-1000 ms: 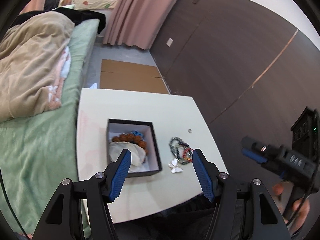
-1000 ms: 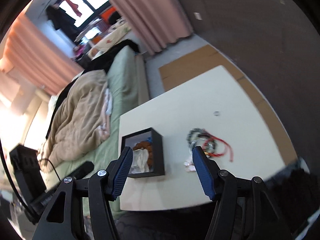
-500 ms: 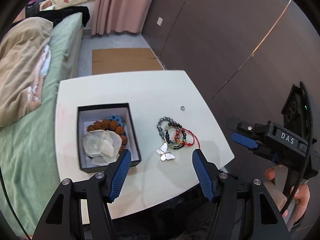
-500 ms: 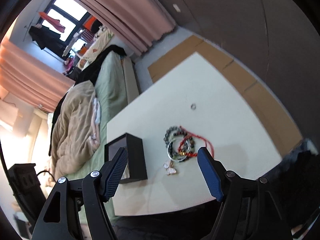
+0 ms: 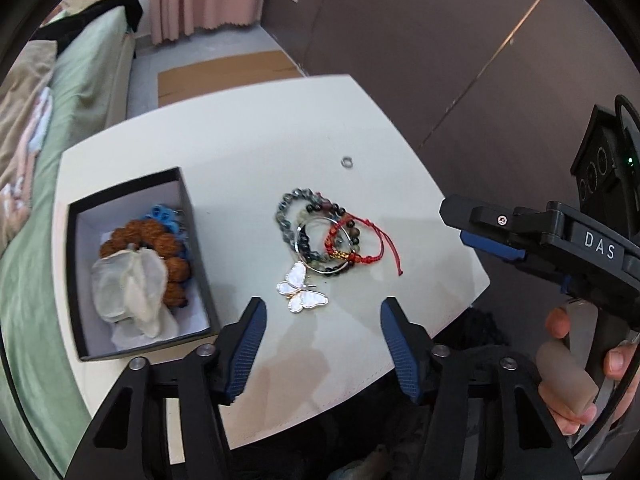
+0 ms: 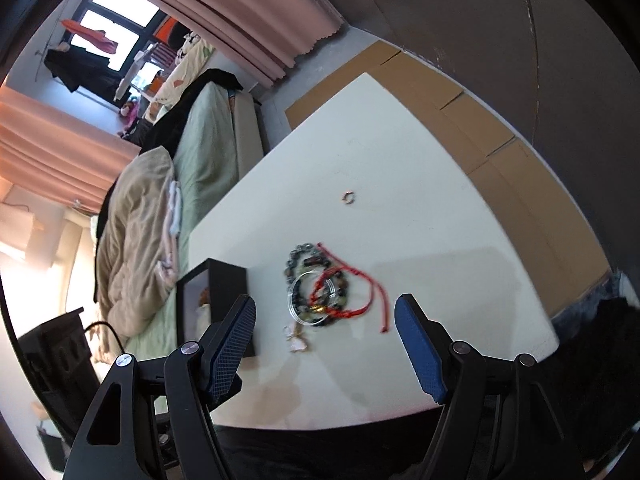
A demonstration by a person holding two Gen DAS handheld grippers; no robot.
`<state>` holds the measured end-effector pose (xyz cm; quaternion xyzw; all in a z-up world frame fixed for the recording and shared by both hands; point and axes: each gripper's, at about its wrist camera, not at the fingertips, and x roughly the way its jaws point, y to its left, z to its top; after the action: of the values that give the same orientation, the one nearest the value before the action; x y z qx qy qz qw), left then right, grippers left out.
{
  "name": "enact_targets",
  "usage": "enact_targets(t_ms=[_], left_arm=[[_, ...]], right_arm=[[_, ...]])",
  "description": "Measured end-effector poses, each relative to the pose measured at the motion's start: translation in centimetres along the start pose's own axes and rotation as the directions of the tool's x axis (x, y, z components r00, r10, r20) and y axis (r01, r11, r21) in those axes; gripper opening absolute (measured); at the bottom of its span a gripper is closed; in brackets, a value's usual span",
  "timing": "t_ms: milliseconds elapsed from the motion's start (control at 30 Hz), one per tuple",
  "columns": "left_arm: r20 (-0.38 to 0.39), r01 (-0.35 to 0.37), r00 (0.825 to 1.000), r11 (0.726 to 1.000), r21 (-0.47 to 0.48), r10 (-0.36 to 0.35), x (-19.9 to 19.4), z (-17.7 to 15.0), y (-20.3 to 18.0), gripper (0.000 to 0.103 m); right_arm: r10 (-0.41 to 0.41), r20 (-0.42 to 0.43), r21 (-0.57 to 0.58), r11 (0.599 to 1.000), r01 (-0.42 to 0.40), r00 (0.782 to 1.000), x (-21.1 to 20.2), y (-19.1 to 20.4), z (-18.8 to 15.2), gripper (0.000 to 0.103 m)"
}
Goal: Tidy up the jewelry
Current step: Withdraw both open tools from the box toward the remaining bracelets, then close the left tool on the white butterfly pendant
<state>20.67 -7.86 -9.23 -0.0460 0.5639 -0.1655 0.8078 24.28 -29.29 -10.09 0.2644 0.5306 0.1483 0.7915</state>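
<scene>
This is looking like a bedroom in a home. A bed (image 5: 86, 76) with a green sheet is standing just beside the white bench (image 5: 248, 152), and a beige blanket (image 6: 132, 236) is lying crumpled on it. Pink curtains (image 6: 256, 16) are hanging down to the floor beside a bright window (image 6: 116, 20). Clothes are hanging near that window. Flat cardboard (image 6: 460, 120) is lying on the floor along a dark panelled wall (image 5: 460, 40).

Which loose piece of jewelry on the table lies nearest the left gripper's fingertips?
The white butterfly pendant, just ahead of the left gripper. The heap of bracelets lies farther out, and the small ring farther still.
</scene>
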Motion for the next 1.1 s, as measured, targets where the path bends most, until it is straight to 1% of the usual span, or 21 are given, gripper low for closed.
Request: enact_targets(t_ms=[33,100,233,300,333,433,500,600,700,767,800,833,867,933,967,1033,1067,1100], left_arm=[[-0.019,0.000,1.000,1.000,-0.002,0.000,0.6,0.2,-0.1,0.055],[-0.043,-0.002,0.999,1.000,-0.004,0.002,1.3,0.5,-0.3,0.049],[-0.100,-0.031,0.995,0.999,0.011,0.032,3.5,1.2,-0.8,0.047],[-0.119,-0.043,0.992,0.999,0.012,0.044,4.4,1.3,-0.8,0.043],[-0.129,-0.060,0.990,0.998,0.015,0.062,4.9,1.4,-0.8,0.043],[-0.141,-0.102,0.984,0.994,0.030,0.105,5.9,1.5,-0.8,0.043],[-0.154,-0.139,0.977,0.989,0.045,0.144,6.5,1.4,-0.7,0.043],[-0.168,-0.156,0.972,0.986,0.056,0.163,7.3,1.2,-0.8,0.043],[-0.151,-0.195,0.967,0.977,0.089,0.207,7.6,1.1,-1.2,0.042],[-0.145,-0.208,0.965,0.974,0.088,0.219,7.6,1.1,-1.2,0.037],[-0.144,-0.203,0.966,0.976,0.081,0.213,7.4,1.2,-1.1,0.035],[-0.143,-0.179,0.972,0.982,0.065,0.187,7.2,1.3,-0.9,0.029],[-0.138,-0.162,0.976,0.985,0.056,0.168,7.0,1.3,-0.9,0.027],[-0.121,-0.151,0.980,0.987,0.050,0.156,6.2,1.5,-0.8,0.017],[-0.112,-0.152,0.981,0.987,0.050,0.156,5.8,1.5,-0.8,0.015],[-0.098,-0.137,0.985,0.990,0.042,0.141,5.3,1.8,-0.7,0.003],[-0.096,-0.123,0.987,0.992,0.032,0.126,5.0,1.8,-0.5,0.000],[-0.093,-0.107,0.990,0.994,0.019,0.108,4.8,1.9,-0.3,0.000]], right_arm=[[-0.008,-0.006,-0.001,1.000,0.008,1.000,0.2,-0.4,0.1,0.072],[-0.010,-0.018,0.005,1.000,0.010,1.000,0.5,-1.1,0.4,0.072],[-0.007,-0.022,0.026,1.000,0.007,1.000,0.4,-2.7,0.9,0.072],[-0.001,-0.020,0.034,0.999,0.002,1.000,0.3,-3.2,1.0,0.072],[-0.001,-0.018,0.039,0.999,0.001,1.000,0.2,-3.5,1.1,0.072],[0.008,-0.020,0.054,0.999,-0.007,1.000,0.1,-4.1,1.3,0.072],[0.013,-0.019,0.055,0.998,-0.012,1.000,0.1,-4.3,1.5,0.072],[0.018,-0.023,0.049,0.999,-0.017,1.000,0.3,-4.1,1.6,0.072],[0.022,-0.033,0.038,0.999,-0.021,0.999,0.7,-3.7,1.5,0.072],[0.025,-0.040,0.026,0.999,-0.024,0.999,1.0,-3.2,1.5,0.072],[0.025,-0.044,0.018,1.000,-0.024,0.999,1.1,-3.1,1.5,0.072],[0.023,-0.049,0.007,1.000,-0.023,0.999,1.3,-2.8,1.4,0.072],[0.020,-0.053,-0.003,1.000,-0.020,0.998,1.6,-2.5,1.4,0.072],[0.015,-0.061,-0.013,1.000,-0.016,0.998,2.0,-2.2,1.3,0.072],[0.015,-0.065,-0.016,1.000,-0.017,0.998,2.2,-2.0,1.3,0.072],[0.023,-0.084,-0.016,1.000,-0.025,0.996,2.9,-1.7,1.2,0.072],[0.026,-0.088,-0.015,1.000,-0.027,0.996,3.1,-1.7,1.2,0.072],[0.030,-0.092,-0.014,0.999,-0.031,0.995,3.4,-1.5,1.2,0.070]])
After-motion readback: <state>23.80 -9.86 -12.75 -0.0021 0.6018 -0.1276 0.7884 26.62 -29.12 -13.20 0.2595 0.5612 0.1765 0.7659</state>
